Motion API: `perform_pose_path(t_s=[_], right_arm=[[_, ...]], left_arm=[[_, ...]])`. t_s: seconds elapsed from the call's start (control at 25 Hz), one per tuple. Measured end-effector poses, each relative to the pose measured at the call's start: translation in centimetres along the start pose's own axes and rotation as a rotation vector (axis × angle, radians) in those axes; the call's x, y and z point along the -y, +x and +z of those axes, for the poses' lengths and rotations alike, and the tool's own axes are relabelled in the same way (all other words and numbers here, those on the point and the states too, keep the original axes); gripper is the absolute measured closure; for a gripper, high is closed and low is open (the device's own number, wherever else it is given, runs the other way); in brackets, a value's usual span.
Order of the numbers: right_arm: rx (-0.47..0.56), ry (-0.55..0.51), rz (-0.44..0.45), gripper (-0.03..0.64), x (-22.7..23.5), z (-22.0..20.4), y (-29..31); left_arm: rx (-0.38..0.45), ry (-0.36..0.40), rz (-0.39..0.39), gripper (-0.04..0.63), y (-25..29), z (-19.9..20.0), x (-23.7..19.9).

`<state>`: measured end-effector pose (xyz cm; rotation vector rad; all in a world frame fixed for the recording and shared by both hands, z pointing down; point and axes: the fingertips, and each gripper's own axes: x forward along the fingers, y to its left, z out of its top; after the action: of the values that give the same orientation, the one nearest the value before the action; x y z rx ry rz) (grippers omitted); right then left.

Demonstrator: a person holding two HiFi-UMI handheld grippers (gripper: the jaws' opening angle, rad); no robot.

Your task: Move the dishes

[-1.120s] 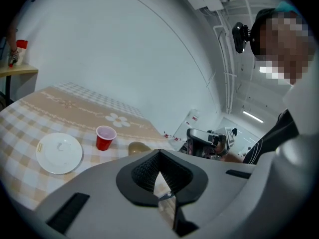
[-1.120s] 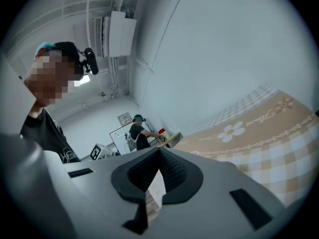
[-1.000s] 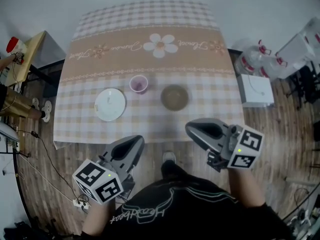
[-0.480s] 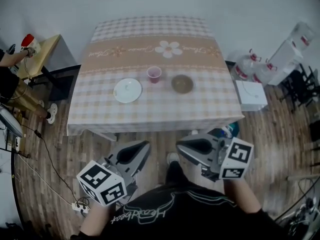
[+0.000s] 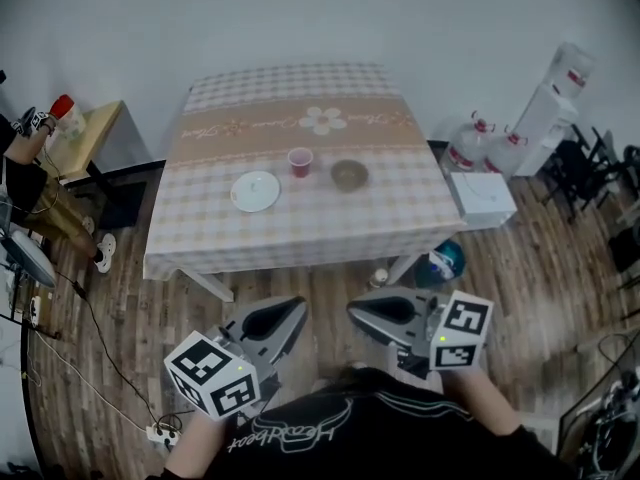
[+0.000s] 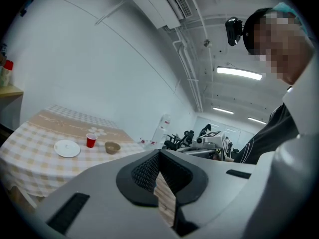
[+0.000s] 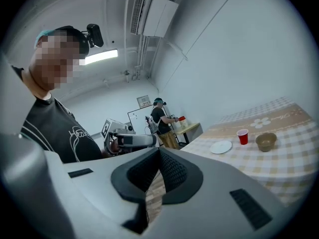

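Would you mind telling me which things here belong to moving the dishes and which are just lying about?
For the job: white plate, red cup, brown bowl, on the checked table.
Just lying about: water bottles, white box, wooden side table, power strip on the floor.

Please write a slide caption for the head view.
Left gripper and right gripper, both shut and empty, short of a checked table with white plate, red cup and brown bowl.
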<state>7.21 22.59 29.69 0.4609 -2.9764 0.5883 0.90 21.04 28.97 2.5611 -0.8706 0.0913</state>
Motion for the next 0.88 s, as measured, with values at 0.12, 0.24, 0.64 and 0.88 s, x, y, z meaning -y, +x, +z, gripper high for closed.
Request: perform_pose_path(t_s=[0.12,0.24,0.64,0.88], right_arm=[[0.002,-0.003,0.0,0.606,-0.6,0.2,-1.0],[-0.005,-0.001,0.004,0.606,-0.8,0.2,-1.7],[-0.004,0.018,0.031,0.606,-1.5,-0.2,-6.0],[0.009,0.023,0.039,0.606,-1.7,-0.5,-6.9]], left_arm=[[0.01,0.017,0.002,0.598,-0.1,0.0,1.4],[0.009,0.008,0.021,0.598,0.2,-0.3,2.1],[0.006,-0.006,0.038,0.598,2.6,-1.1,6.1],[-0.011,0.0,0.044,0.598,3.1,-1.7,7.0]])
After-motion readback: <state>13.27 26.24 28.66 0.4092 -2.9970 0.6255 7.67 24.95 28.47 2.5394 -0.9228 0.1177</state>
